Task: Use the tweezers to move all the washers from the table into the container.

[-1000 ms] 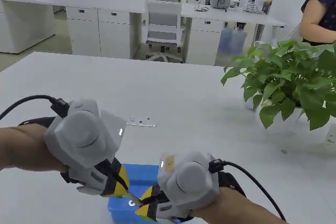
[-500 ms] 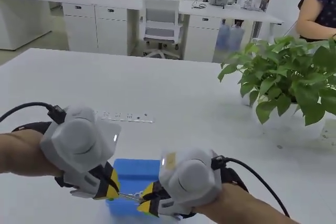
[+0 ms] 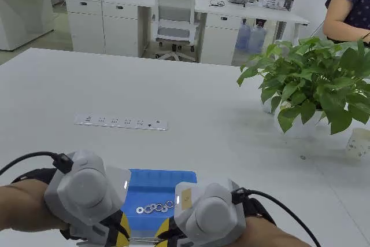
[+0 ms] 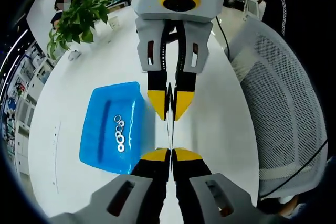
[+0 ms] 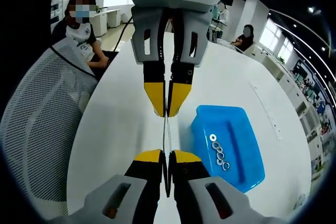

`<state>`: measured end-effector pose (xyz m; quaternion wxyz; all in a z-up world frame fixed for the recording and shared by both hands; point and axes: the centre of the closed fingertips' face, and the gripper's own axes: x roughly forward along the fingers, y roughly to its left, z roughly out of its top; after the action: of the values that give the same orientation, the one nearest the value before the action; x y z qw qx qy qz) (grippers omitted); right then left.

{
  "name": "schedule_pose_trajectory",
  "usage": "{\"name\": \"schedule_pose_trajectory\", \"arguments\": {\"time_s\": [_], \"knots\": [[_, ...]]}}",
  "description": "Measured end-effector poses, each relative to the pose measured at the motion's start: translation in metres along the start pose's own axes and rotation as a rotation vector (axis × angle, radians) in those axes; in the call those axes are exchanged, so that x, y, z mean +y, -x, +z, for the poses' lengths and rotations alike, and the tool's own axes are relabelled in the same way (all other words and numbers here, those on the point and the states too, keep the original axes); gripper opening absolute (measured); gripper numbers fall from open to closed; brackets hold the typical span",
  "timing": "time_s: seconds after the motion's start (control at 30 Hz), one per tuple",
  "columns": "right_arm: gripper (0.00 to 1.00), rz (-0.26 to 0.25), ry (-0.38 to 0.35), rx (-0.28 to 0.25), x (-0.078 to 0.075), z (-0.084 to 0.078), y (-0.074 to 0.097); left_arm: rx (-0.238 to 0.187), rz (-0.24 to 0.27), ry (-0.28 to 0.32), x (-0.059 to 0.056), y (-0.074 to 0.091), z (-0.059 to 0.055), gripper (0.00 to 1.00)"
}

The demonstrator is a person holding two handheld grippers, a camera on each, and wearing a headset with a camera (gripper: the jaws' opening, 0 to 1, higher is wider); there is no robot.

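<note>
A blue container (image 3: 173, 182) lies on the white table (image 3: 202, 114), with several metal washers (image 3: 155, 207) in a row inside it. Thin tweezers (image 4: 169, 129) stretch between my two grippers, just nearer to me than the container's front edge. My left gripper (image 4: 170, 153) is shut on one end and my right gripper (image 5: 167, 154) is shut on the other, tips facing each other. In the head view the left gripper (image 3: 123, 231) and the right gripper (image 3: 163, 232) sit at the bottom. The container (image 4: 113, 127) and its washers (image 5: 219, 151) lie beside the tweezers.
A flush power strip (image 3: 120, 122) lies in the table's middle. A potted plant (image 3: 312, 85) and a clear cup (image 3: 358, 142) stand at the right. A mesh chair (image 4: 283, 93) is close behind the grippers. A person (image 3: 347, 10) sits at the far right.
Both grippers have drawn back towards me off the container, still joined by the tweezers. The head camera has tilted, and the washers in the container have come into sight.
</note>
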<state>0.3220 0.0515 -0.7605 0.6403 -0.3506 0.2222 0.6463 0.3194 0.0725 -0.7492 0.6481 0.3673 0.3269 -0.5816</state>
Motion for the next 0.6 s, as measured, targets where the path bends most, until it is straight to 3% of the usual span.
{"name": "schedule_pose_trajectory", "arguments": {"time_s": [0.4, 0.6], "knots": [[0.08, 0.015, -0.006, 0.043, 0.013, -0.022, -0.016, -0.005, -0.004, 0.026, -0.01, -0.026, -0.009, 0.06], [0.09, 0.024, -0.005, 0.076, 0.012, -0.035, -0.025, -0.005, -0.006, 0.04, -0.008, -0.036, -0.011, 0.06]]}}
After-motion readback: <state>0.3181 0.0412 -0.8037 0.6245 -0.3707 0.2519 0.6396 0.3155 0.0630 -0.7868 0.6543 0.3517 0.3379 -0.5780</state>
